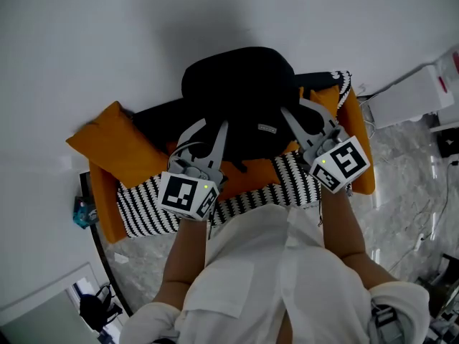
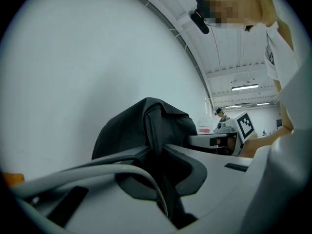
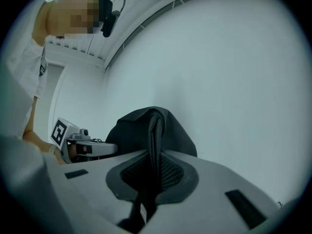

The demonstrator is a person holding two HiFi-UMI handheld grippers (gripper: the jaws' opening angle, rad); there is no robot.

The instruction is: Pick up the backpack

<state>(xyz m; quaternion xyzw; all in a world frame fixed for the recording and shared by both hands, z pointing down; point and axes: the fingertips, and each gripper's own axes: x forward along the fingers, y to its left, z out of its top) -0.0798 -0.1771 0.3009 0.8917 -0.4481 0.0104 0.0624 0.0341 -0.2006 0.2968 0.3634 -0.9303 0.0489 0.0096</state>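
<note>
Backpack, black and slumped, hangs from the two grippers over an orange seat draped with a black-and-white striped cloth, close to a pale wall. Whether its underside touches the seat cannot be told. The left gripper has its jaws pinched tight on a fold of the bag's black fabric. The right gripper is likewise clamped on a black strap running up to the bag's top. Both sit side by side before the person's white shirt.

Striped cloth drapes what seems an orange seat.
</note>
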